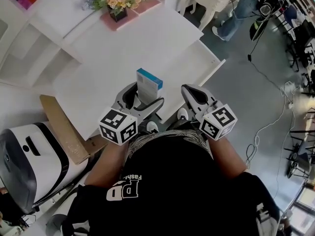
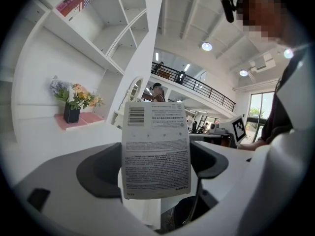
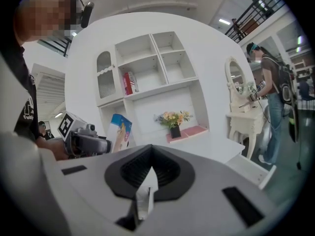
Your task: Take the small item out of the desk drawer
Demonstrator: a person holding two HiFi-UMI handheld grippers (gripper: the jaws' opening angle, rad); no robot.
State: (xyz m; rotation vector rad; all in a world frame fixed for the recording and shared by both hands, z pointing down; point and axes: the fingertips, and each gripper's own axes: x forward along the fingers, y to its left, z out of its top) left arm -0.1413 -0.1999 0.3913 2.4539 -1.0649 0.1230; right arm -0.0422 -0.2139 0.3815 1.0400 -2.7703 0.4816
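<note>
My left gripper [image 1: 141, 96] is shut on a small white box with a blue top [image 1: 148, 84], held upright in the air above the white desk's [image 1: 147, 43] front edge. In the left gripper view the box's printed back [image 2: 155, 154] fills the space between the dark pads. My right gripper [image 1: 191, 91] hovers just right of it, shut with nothing in it; its pads [image 3: 170, 173] meet. From the right gripper view the box [image 3: 120, 130] shows at the left. A white drawer [image 1: 210, 65] stands pulled out at the desk's right front.
A flower pot on a pink tray [image 1: 120, 8] sits at the back of the desk below white shelves [image 3: 147, 68]. A cardboard sheet [image 1: 64, 132] and a black-and-white machine [image 1: 27, 156] stand at the left. Another person [image 1: 238, 6] is by a dressing table; cables [image 1: 275, 117] cross the floor.
</note>
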